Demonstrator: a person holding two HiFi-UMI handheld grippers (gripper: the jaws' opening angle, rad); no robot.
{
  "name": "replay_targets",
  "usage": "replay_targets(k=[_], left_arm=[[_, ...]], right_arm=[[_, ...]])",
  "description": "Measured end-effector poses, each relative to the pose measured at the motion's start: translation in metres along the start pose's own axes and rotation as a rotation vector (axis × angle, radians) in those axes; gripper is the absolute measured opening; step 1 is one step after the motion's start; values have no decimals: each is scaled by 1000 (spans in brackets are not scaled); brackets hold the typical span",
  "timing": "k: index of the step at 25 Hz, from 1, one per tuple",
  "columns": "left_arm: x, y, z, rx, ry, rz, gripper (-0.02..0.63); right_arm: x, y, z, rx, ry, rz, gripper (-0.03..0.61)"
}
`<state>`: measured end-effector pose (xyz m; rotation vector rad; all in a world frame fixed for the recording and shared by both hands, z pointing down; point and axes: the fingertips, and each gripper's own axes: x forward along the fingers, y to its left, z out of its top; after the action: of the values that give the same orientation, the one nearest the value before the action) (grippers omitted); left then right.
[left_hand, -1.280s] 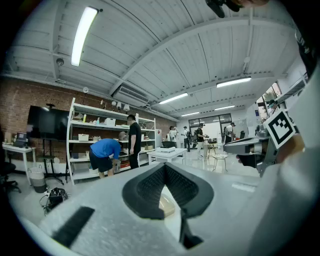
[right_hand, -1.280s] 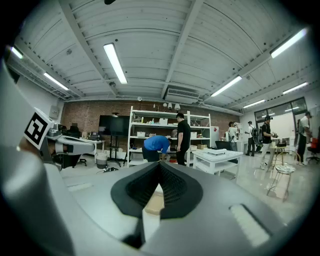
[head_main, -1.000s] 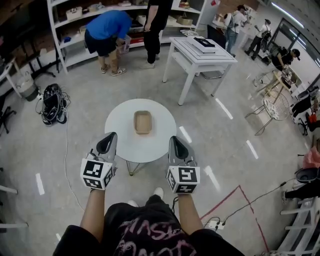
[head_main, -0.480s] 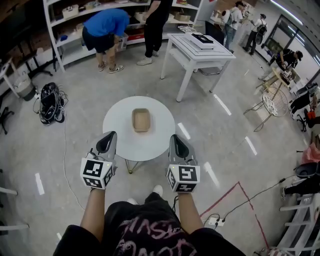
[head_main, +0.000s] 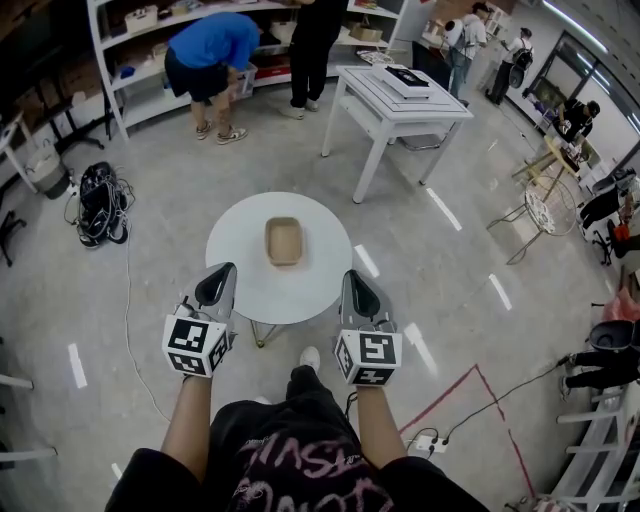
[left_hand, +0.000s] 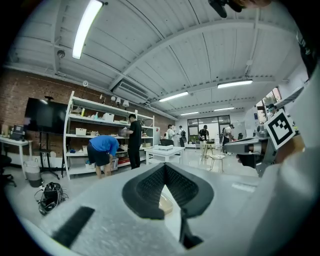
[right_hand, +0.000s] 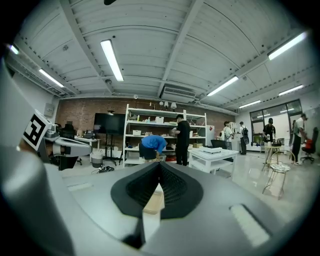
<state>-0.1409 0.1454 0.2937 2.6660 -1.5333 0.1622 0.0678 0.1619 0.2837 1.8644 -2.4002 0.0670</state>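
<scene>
Head view: person stands at the near edge of a round white tabletop (head_main: 235, 262), one claw in each hand. The left claw (head_main: 224, 268) is over the near-left edge and the right claw (head_main: 350, 273) over the near-right edge. They are well apart, level with each other, both pointing away from the body. A shallow tan tray (head_main: 285, 241) lies alone at the tabletop centre, ahead of and between the two claws, touching neither. It looks empty. The marker cubes (head_main: 190, 345) face up towards the head camera, likely so it can read them. The floor (head_main: 150, 240) carries a cable heap (head_main: 100, 205) on the left. A white square table (head_main: 400, 100) and two people at shelves (head_main: 150, 25) are behind.

Left gripper view: left claw (left_hand: 165, 166) clenched, tips meeting, nothing between them. The tray (left_hand: 167, 204) shows through the gap below the tips. The aim is roughly level, which probably explains why so much ceiling shows.

Right gripper view: right claw (right_hand: 159, 165) also clenched and empty. The tray (right_hand: 154, 202) shows in its lower gap. The symmetric hold puts the tray equally near both.
</scene>
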Motion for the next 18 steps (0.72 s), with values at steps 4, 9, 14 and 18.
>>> replay_targets(k=[4, 9, 14, 18], left_arm=[[14, 8, -3, 1, 15, 4, 0], [39, 21, -7, -3, 35, 14, 0], [71, 31, -18, -16, 70, 21, 0], [94, 44, -29, -30, 99, 31, 0]], right_arm=[[18, -4, -2, 9, 6, 7, 5], [49, -12, -7, 23, 23, 21, 6], [85, -23, -21, 36, 62, 42, 6], [114, -30, -32, 41, 93, 58, 5]])
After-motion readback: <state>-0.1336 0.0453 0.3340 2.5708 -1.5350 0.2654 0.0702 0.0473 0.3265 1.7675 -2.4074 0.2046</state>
